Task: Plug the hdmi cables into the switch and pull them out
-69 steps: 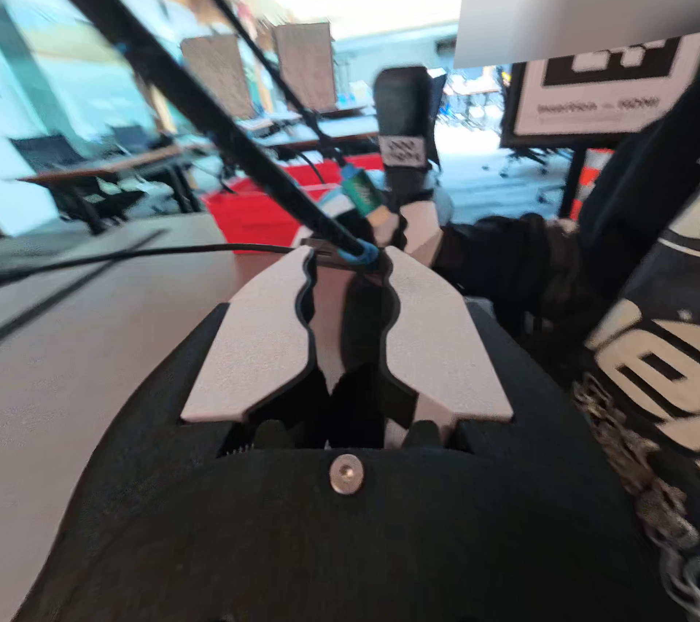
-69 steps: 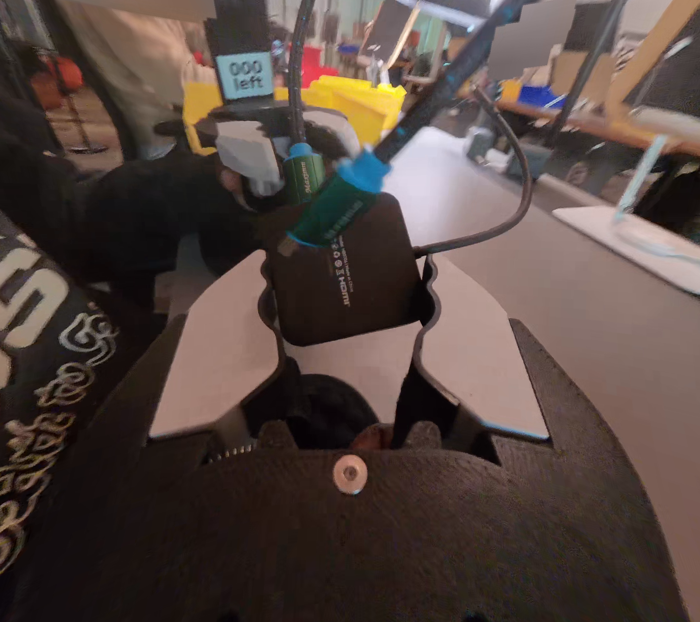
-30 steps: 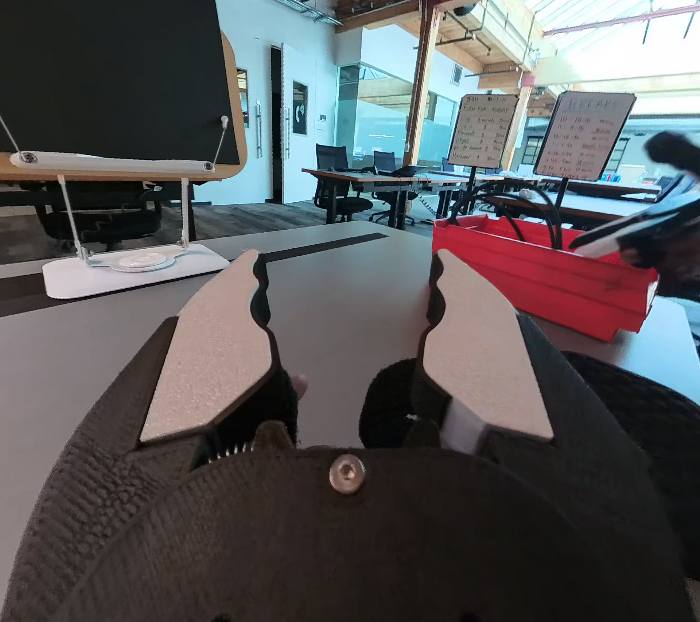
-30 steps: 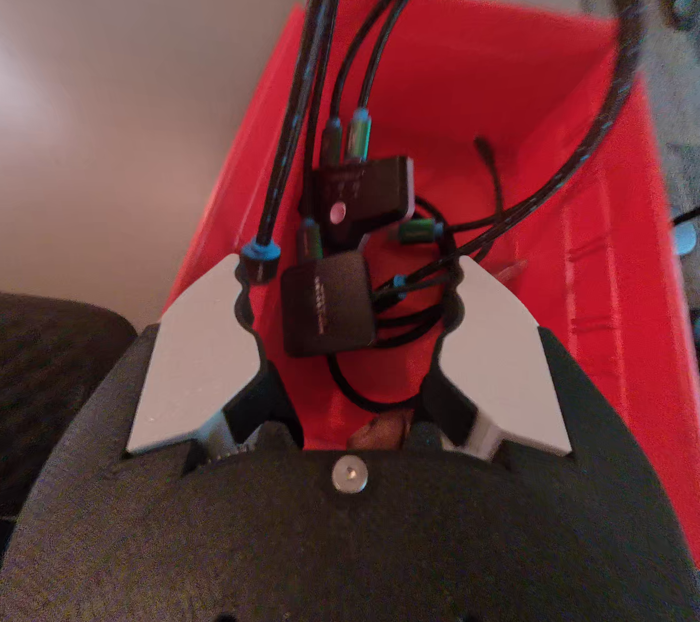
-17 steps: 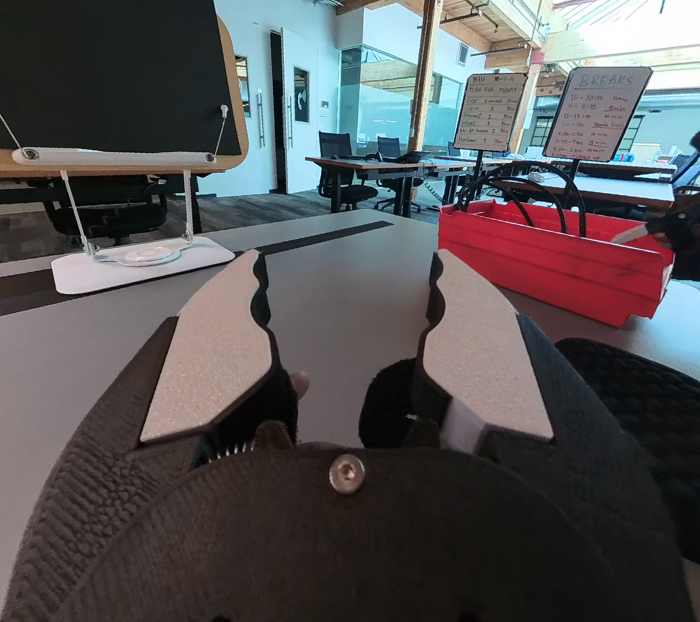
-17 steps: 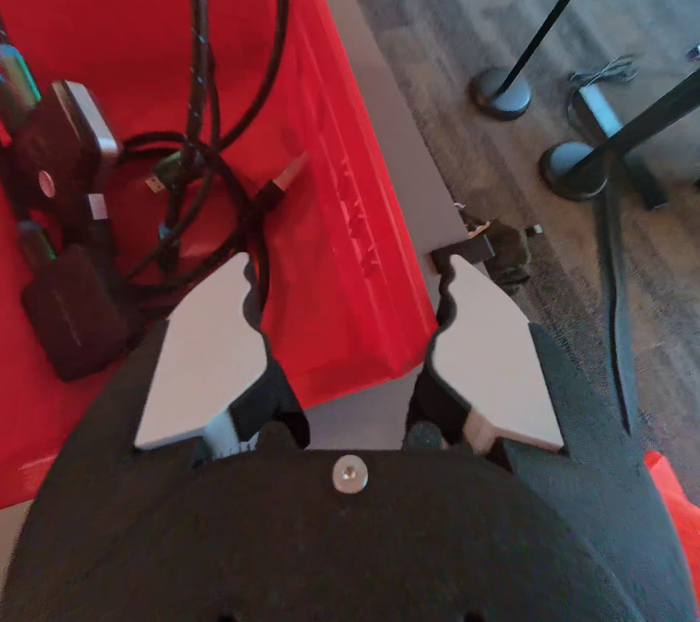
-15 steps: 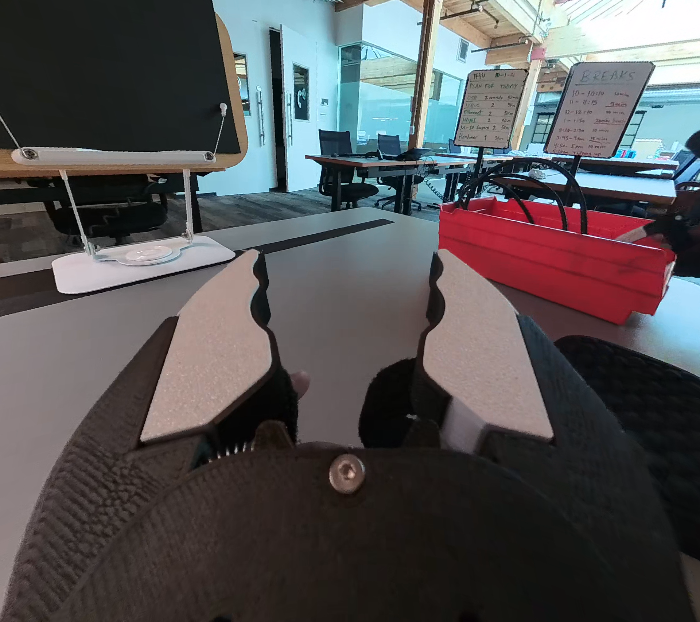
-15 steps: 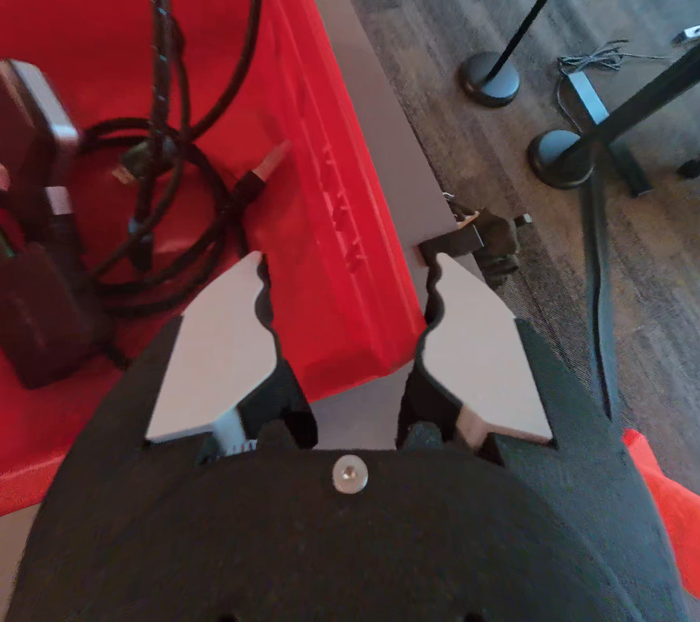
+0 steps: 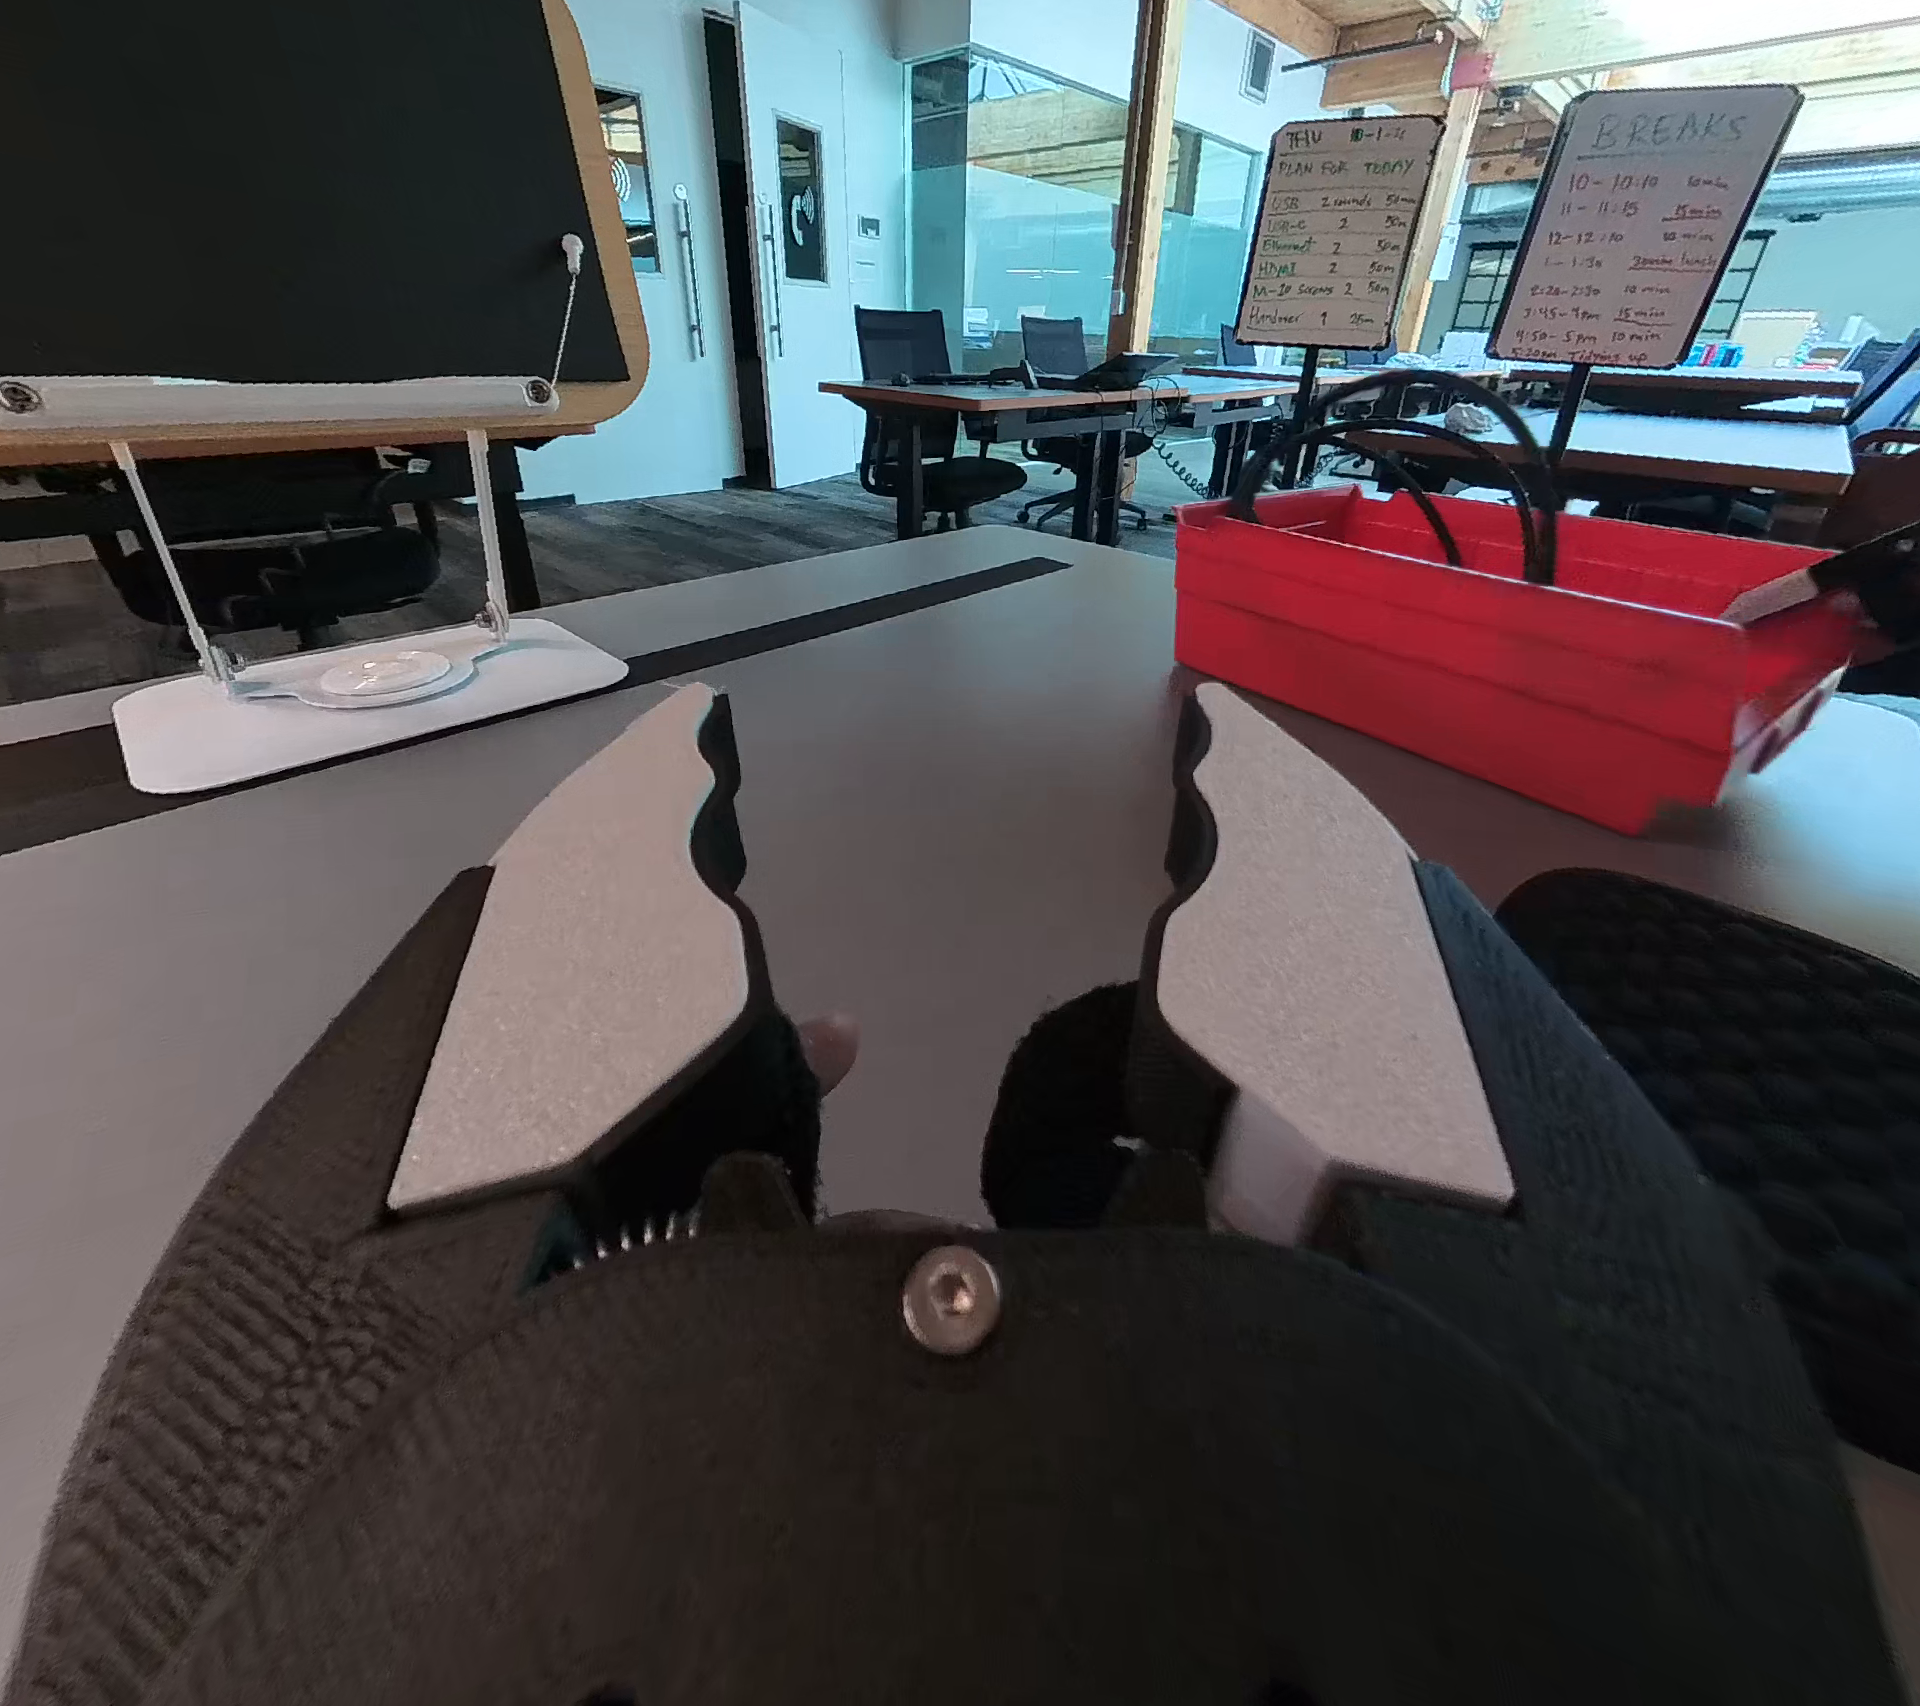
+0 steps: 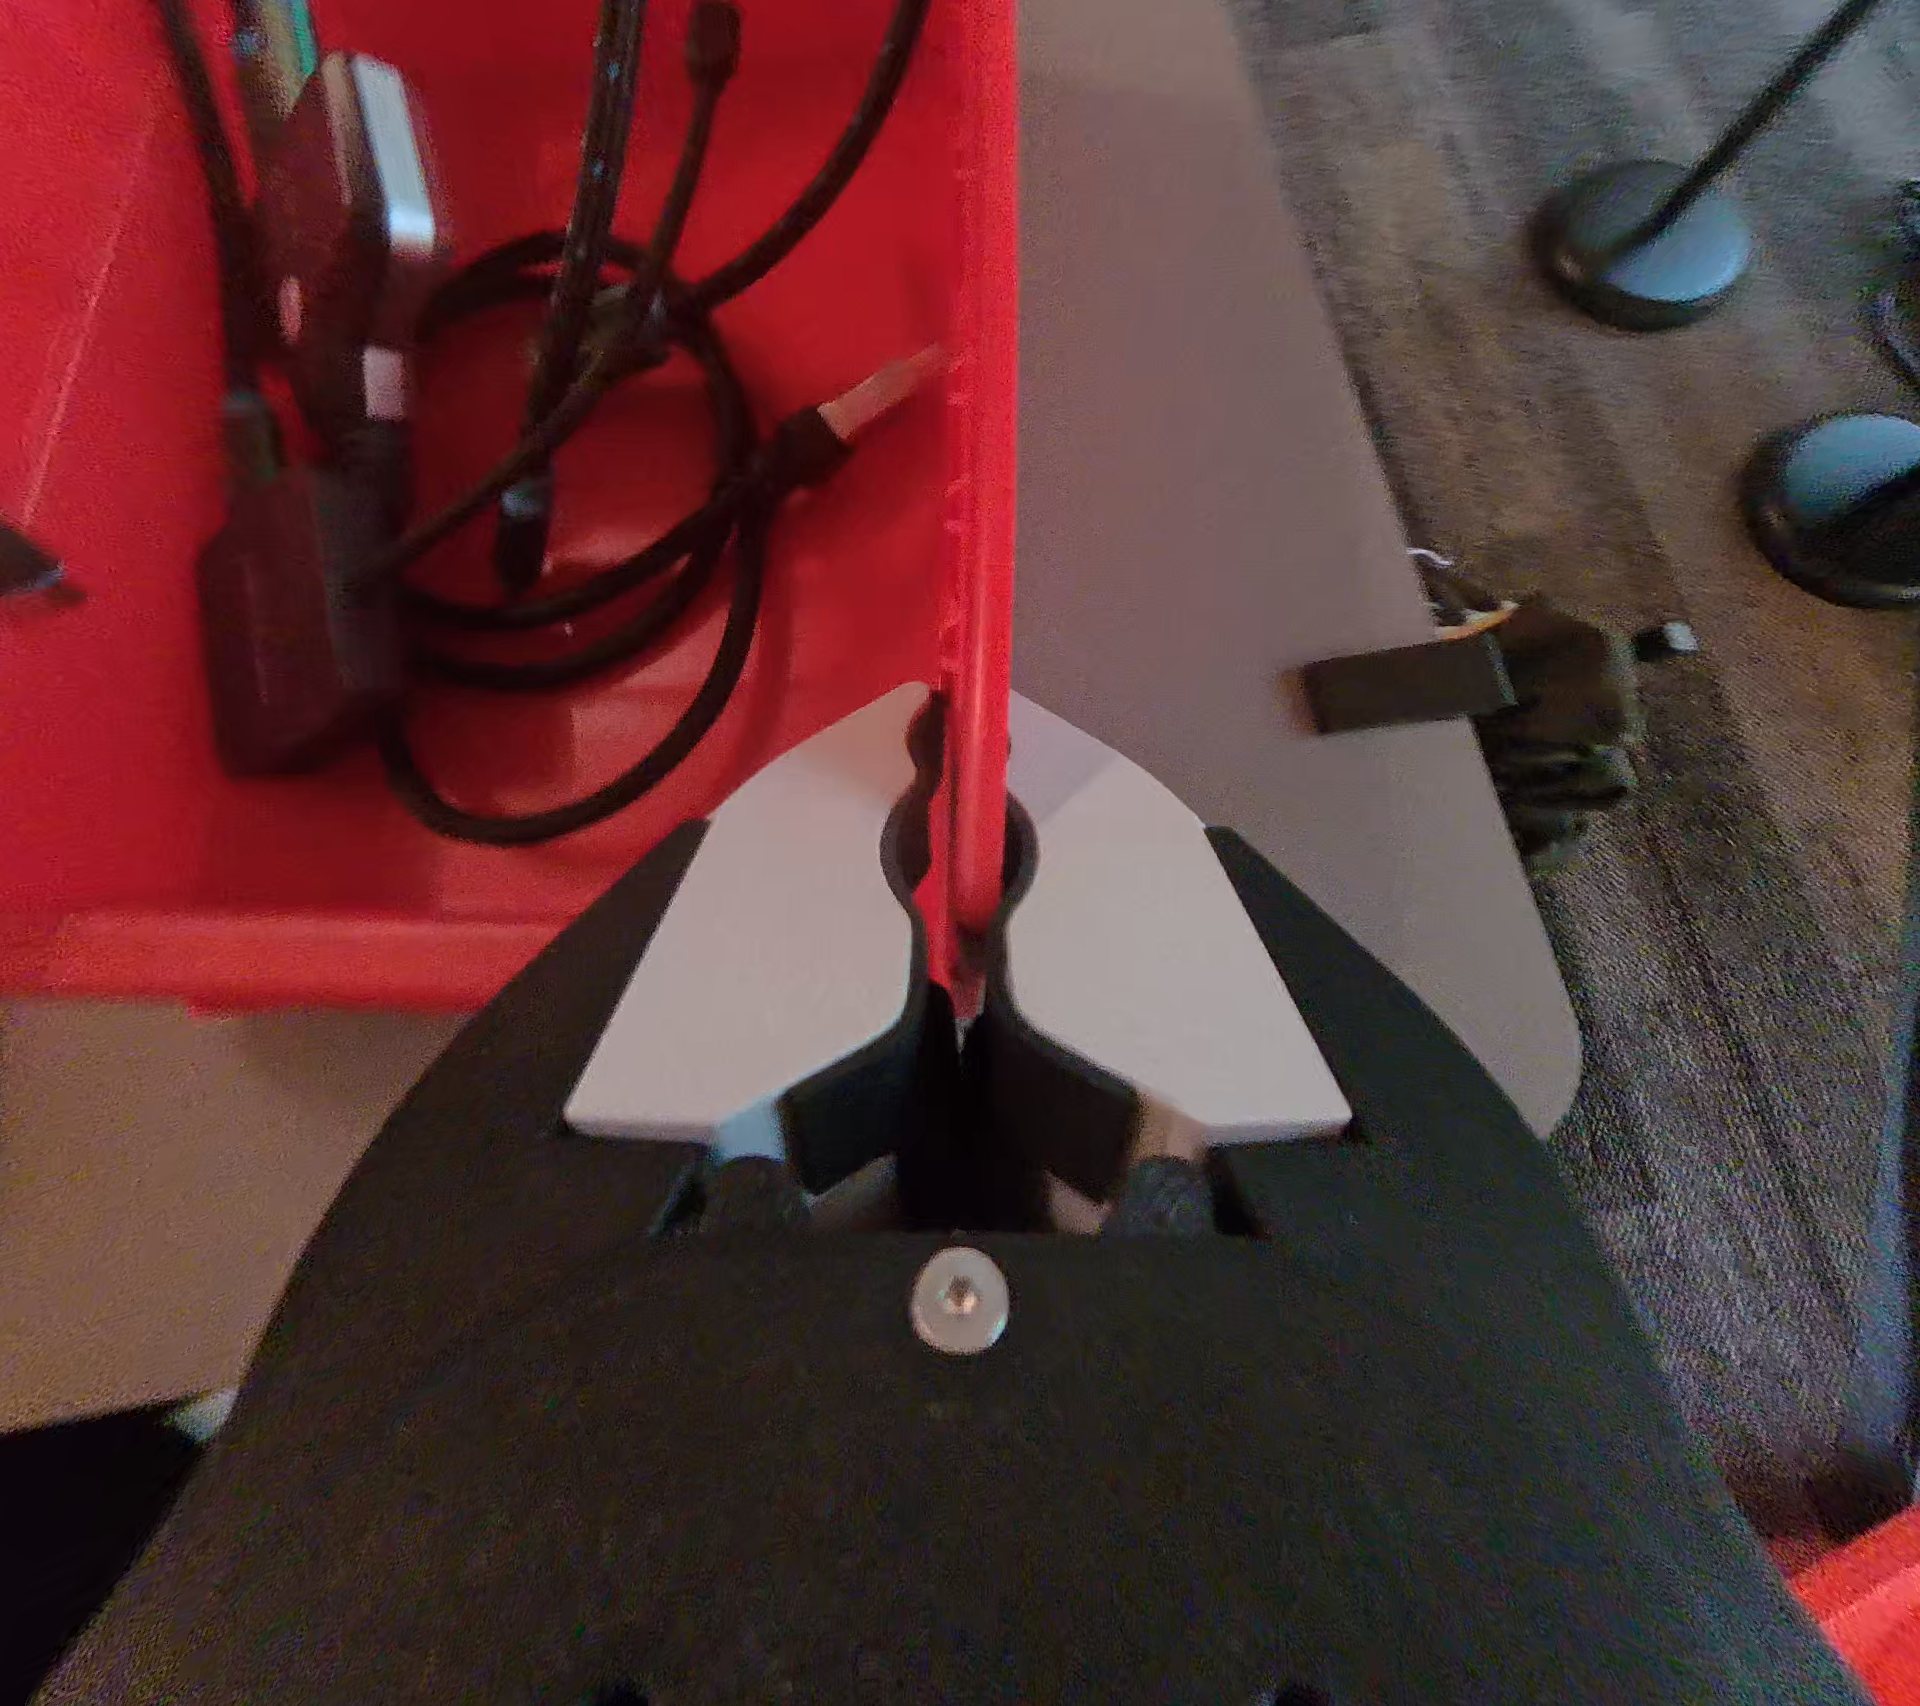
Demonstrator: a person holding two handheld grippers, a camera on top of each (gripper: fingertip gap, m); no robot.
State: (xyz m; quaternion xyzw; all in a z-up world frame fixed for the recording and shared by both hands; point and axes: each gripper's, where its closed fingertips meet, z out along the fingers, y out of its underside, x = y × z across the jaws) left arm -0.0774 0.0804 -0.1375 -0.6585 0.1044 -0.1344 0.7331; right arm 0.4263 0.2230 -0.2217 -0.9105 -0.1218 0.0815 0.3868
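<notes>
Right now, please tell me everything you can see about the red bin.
The red bin is an open-topped plastic tray with ribbed sides, standing upright on the grey table near its edge. Inside lie tangled black cables and dark switch boxes. The right gripper is shut on its side wall.

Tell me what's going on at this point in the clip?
A person works two handheld grippers at a grey table. The right gripper is shut on the side wall of the red bin, which holds the HDMI switches and a tangle of black cables. The left gripper is open and empty, low over the bare tabletop, with the bin off to its right.
</notes>
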